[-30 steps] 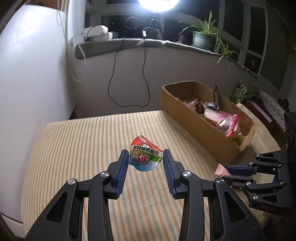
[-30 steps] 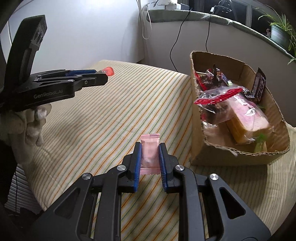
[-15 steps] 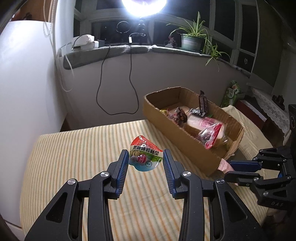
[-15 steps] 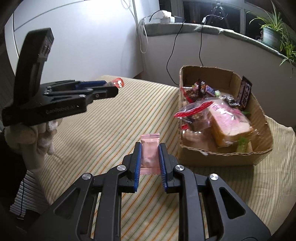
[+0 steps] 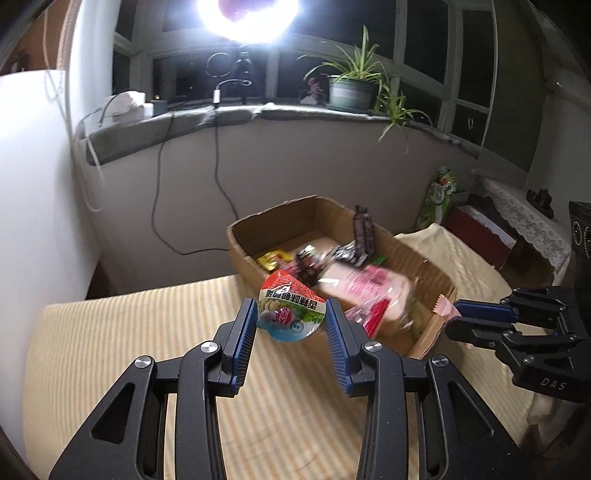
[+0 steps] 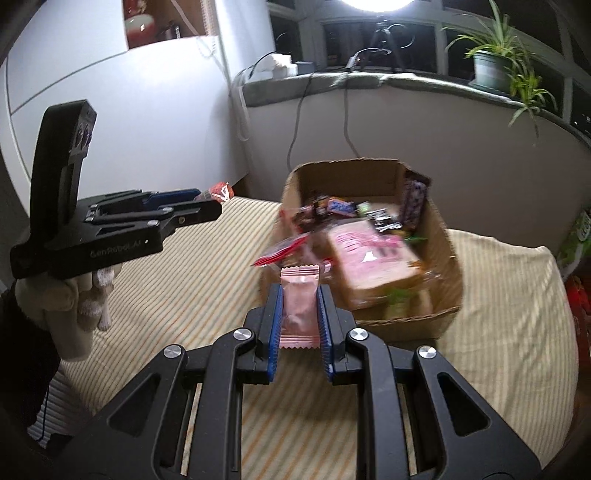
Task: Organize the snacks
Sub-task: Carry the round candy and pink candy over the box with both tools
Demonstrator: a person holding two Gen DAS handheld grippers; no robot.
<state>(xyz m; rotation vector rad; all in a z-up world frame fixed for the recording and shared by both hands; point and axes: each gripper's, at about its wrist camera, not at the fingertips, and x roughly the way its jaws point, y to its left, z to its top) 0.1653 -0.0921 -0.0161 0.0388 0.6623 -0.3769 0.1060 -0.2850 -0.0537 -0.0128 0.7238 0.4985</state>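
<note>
My left gripper [image 5: 290, 318] is shut on a small red, white and green snack cup [image 5: 289, 312], held in the air just short of the cardboard box [image 5: 243, 251]. My right gripper [image 6: 300, 301] is shut on a pink sachet [image 6: 298, 302] that stands upright between its pads, in front of the same box [image 6: 452, 269]. The box holds several wrapped snacks, a pink bread pack [image 6: 369, 254] among them. In the right wrist view the left gripper [image 6: 207, 201] shows at the left, held by a gloved hand [image 6: 70, 306]. The right gripper [image 5: 456, 315] shows at the right of the left wrist view.
The box stands on a striped cloth [image 5: 110, 350] over a table or bed. A white wall [image 5: 37, 184] is at the left. Behind are a low wall with hanging cables [image 5: 218, 177], a sill with a potted plant [image 5: 347, 88] and a bright lamp [image 5: 247, 14].
Both grippers have risen and moved toward the box with their snacks. The box now appears larger and nearer the middle of both views.
</note>
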